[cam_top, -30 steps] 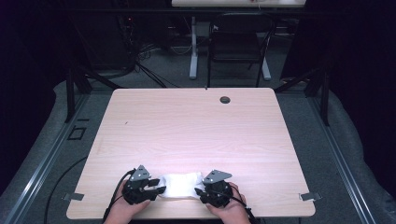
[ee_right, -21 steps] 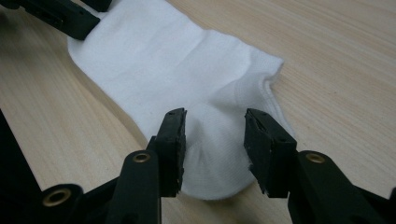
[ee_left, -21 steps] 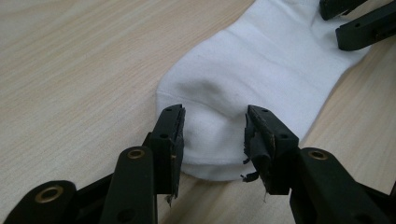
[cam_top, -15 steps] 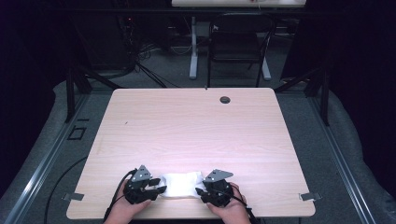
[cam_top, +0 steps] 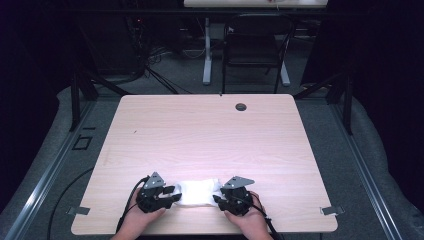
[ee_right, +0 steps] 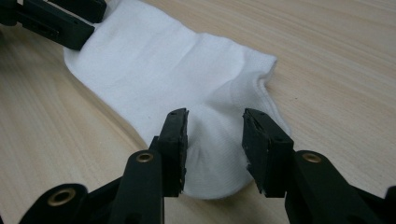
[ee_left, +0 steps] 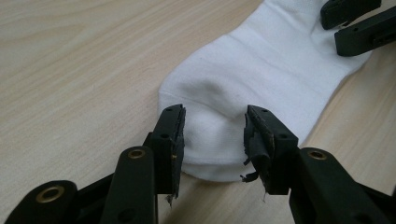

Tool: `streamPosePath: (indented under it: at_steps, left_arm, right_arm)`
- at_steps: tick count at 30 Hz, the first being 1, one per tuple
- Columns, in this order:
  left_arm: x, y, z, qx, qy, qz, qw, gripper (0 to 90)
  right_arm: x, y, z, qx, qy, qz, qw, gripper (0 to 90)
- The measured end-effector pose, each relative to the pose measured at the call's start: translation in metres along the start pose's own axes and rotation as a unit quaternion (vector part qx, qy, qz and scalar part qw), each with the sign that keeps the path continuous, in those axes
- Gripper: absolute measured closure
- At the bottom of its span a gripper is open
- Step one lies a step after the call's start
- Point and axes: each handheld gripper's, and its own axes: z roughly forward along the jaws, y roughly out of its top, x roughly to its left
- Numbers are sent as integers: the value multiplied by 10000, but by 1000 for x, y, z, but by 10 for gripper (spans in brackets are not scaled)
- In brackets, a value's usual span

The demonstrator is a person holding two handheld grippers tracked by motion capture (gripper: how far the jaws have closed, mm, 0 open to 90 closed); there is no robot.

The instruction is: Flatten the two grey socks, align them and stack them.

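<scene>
Nothing has shifted since the earlier frames: both grippers sit at the sock's ends.
Left gripper (ee_left: 212,135) and right gripper (ee_right: 214,135) fingers stand apart, white sock (cam_top: 199,191) between them on the counter (cam_top: 210,135), not yet pinched; the lift remains.

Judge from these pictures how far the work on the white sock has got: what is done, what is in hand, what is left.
Done: the white sock lies flat on the table, with the left gripper at one end and the right gripper at the other. In hand: both sets of jaws straddle the cloth, open; the right's have just been closing. Left: pinching each end and whatever handling follows; no fold shows yet.
</scene>
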Motion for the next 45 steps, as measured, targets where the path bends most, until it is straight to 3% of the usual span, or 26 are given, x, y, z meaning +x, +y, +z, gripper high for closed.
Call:
streamPosePath:
  at_steps: [10,15,26,38,45]
  left_arm:
    - [6,4,5,-87,46,-24,9999,575]
    - [9,5,7,-156,68,-141,9998,575]
    - [11,5,8,-187,90,-117,9997,571]
    - [13,6,7,-251,100,-198,9994,499]
    - [14,9,1,-358,143,-253,9989,438]
  right_arm:
    - [-6,4,4,-56,-56,76,9999,607]
    - [-8,6,7,-98,-95,99,9999,607]
    - [-9,7,8,-109,-103,101,9998,607]
    - [-8,8,9,-160,-139,152,9997,594]
    - [-6,10,5,-226,-99,42,9997,543]
